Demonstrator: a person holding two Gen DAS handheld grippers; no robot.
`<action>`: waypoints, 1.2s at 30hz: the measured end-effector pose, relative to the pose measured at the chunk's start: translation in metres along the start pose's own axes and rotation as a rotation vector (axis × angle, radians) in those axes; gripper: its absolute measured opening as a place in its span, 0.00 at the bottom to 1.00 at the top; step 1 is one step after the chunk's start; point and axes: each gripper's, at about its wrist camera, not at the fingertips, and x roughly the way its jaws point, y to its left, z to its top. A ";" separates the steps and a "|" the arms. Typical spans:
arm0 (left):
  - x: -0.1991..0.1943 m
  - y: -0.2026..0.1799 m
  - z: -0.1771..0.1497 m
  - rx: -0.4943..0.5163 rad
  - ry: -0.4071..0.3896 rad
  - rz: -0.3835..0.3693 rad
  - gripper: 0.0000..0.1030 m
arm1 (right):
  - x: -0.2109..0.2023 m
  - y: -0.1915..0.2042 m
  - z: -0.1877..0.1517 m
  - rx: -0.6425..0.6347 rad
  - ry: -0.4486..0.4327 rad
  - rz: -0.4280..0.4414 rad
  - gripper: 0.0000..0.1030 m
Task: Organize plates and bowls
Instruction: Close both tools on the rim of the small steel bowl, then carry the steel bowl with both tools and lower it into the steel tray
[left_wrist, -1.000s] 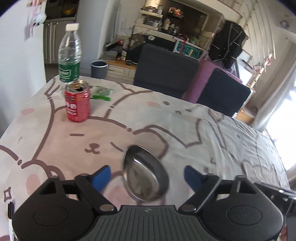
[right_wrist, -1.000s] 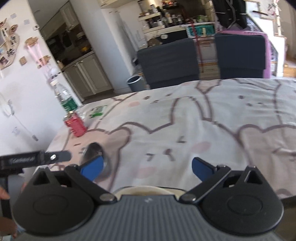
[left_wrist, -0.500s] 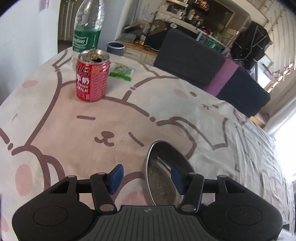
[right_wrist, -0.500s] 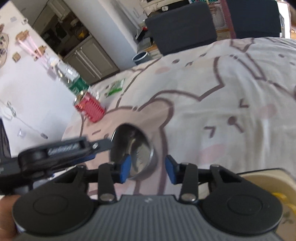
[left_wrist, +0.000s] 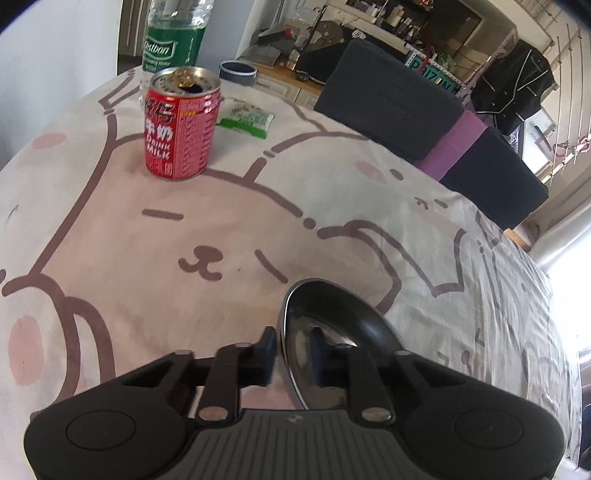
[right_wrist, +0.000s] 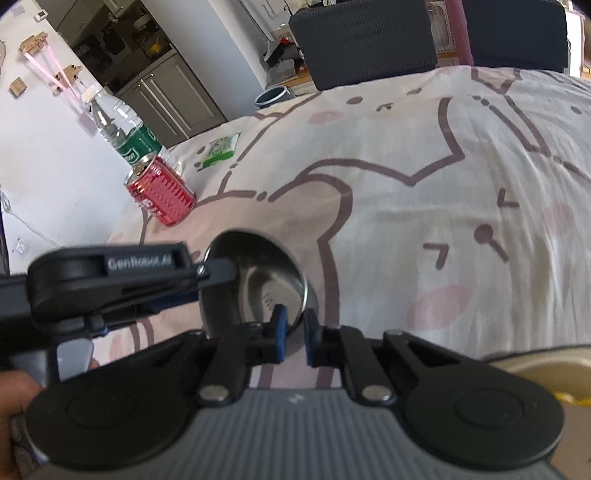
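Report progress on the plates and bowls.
Done: nothing looks stacked or sorted yet. In hand: the left claw is shut on the rim of the steel bowl, one finger inside and one outside. The right claw straddles the bowl's near rim, but I cannot tell whether it grips. Left: placing the bowl, perhaps with the cream dish at the edge of the right wrist view.
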 end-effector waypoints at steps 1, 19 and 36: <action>0.000 0.001 0.000 0.002 0.003 0.001 0.14 | 0.000 -0.001 0.002 -0.008 -0.005 -0.002 0.08; -0.053 -0.017 -0.014 0.038 -0.082 -0.110 0.07 | -0.027 -0.012 0.015 -0.096 -0.017 0.022 0.08; -0.112 -0.137 -0.077 0.122 -0.090 -0.404 0.07 | -0.195 -0.106 -0.004 -0.118 -0.172 -0.011 0.07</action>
